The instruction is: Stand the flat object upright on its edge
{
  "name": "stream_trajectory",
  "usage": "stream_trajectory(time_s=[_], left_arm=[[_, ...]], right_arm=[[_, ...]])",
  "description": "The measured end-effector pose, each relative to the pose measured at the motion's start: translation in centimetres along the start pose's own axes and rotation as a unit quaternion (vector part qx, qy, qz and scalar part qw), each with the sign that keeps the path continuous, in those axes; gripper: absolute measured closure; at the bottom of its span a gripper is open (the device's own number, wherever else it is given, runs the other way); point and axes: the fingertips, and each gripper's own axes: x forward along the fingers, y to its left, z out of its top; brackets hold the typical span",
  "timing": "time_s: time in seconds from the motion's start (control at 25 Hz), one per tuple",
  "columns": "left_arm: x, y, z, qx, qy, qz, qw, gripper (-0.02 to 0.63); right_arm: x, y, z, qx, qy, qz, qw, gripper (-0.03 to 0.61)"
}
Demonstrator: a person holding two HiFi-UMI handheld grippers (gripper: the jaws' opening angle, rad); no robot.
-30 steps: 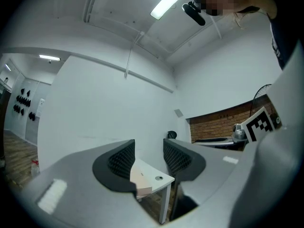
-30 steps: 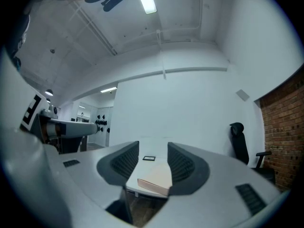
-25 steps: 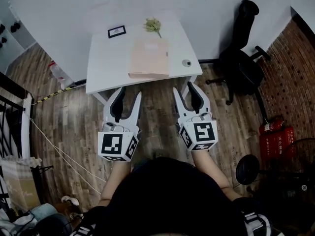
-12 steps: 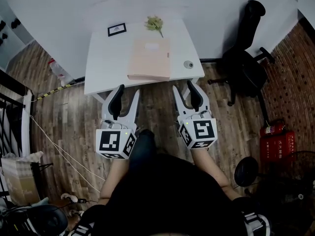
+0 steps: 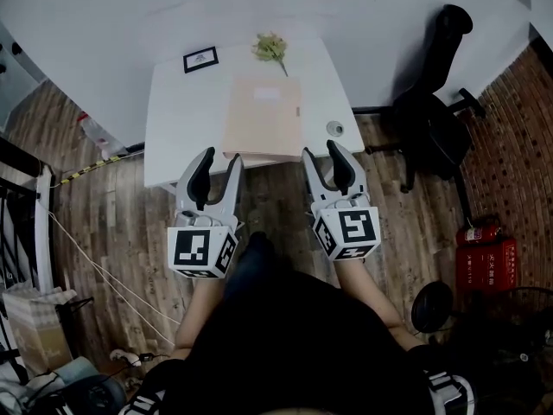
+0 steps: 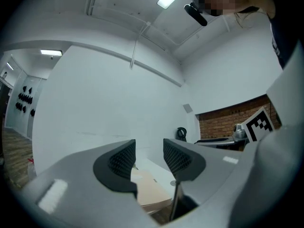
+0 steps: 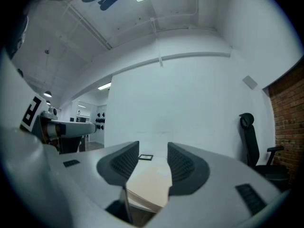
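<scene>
Where white table [image 5: 186, 111] nears wall [image 5: 104, 24], folder [image 5: 263, 118] lies flat.

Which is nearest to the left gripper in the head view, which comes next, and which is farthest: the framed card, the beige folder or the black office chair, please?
1. Beige folder: just ahead of the left gripper, at the table's near edge.
2. Framed card: at the table's far left corner.
3. Black office chair: off to the right, past the table.
</scene>
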Motion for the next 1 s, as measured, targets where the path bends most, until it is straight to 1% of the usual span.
stream_trajectory(time_s=[0.36, 0.48, 0.72, 1.0], left_arm=[[8.5, 6.0, -0.9, 0.004, -0.005, -0.026, 0.9996, 0.425], [11.3, 8.0, -2.0, -0.001, 0.007, -0.036, 0.9993, 0.425], [16.8, 11.1, -4.8, -0.005, 0.038, -0.057, 0.9976, 0.425], [21.1, 13.0, -8.8, -0.022, 0.076, -0.086, 0.9932, 0.425]], right_arm=[[10.1, -2.8, -0.7, -0.002, 0.012, -0.022, 1.0, 0.419], [13.0, -3.8, -1.5, -0.007, 0.018, -0.031, 0.999, 0.419], [18.2, -6.0, -4.6, -0.008, 0.047, -0.046, 0.998, 0.419], [21.5, -8.6, -8.7, 0.001, 0.102, -0.068, 0.992, 0.419]])
